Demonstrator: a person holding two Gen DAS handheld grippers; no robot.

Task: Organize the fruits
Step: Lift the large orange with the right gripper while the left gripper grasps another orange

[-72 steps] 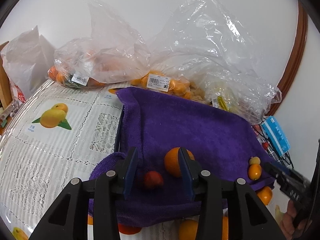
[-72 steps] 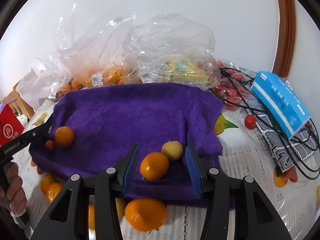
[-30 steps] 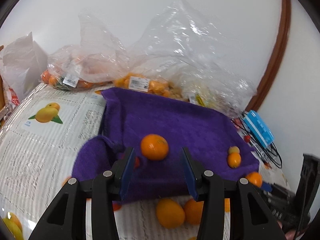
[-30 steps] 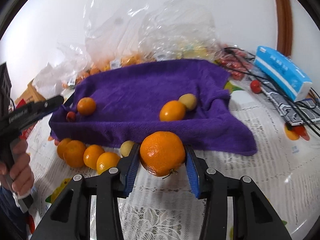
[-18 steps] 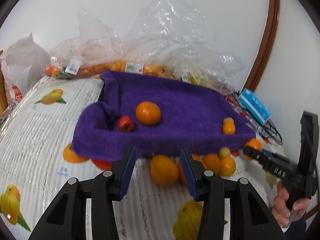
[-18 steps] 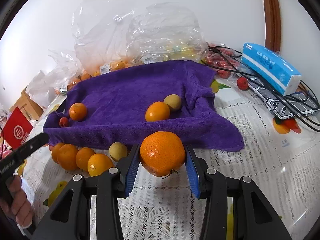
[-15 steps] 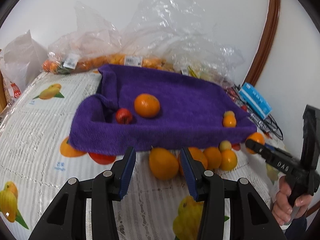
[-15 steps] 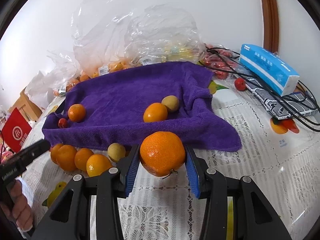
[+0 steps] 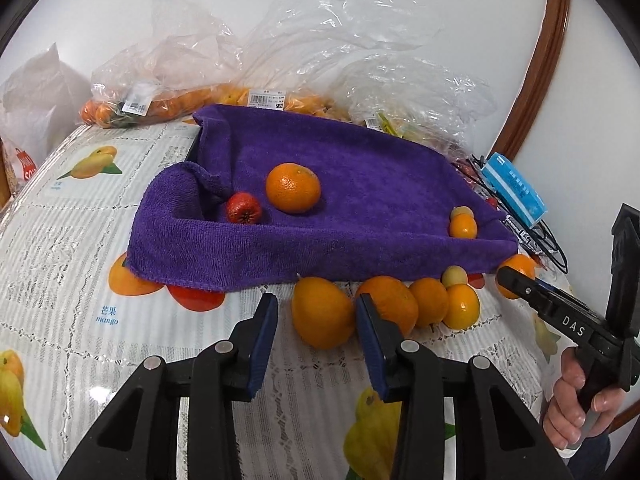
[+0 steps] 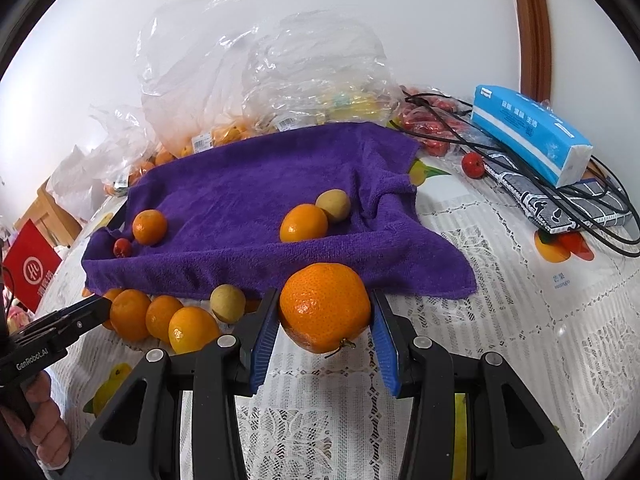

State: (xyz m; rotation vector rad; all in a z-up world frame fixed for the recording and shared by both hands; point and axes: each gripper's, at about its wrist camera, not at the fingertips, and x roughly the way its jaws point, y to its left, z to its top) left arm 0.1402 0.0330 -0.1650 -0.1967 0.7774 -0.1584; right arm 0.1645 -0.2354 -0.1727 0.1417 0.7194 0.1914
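A purple towel (image 9: 360, 208) lies on the table with an orange (image 9: 293, 188), a small red fruit (image 9: 244, 208) and two small fruits (image 9: 463, 226) on it. Several oranges line its front edge. My left gripper (image 9: 316, 320) sits low around the leftmost orange (image 9: 322, 312). Its jaws are closing, and a gap still shows at the left pad. My right gripper (image 10: 324, 320) is shut on a large orange (image 10: 324, 306), held just above the tablecloth in front of the towel (image 10: 248, 200). The left gripper (image 10: 96, 306) shows at the row's left end.
Clear plastic bags of fruit (image 9: 280, 80) pile against the back wall. A blue tissue pack (image 10: 528, 132), black cables (image 10: 560, 192) and a loose red fruit (image 10: 473, 165) lie to the right. A red box (image 10: 30, 272) stands at the left. A hand (image 9: 580, 400) holds the right gripper.
My left gripper came back off the towel and sank to the leftmost orange in the front row, jaws narrowing. My right gripper picked up the large orange, then held it nearly still.
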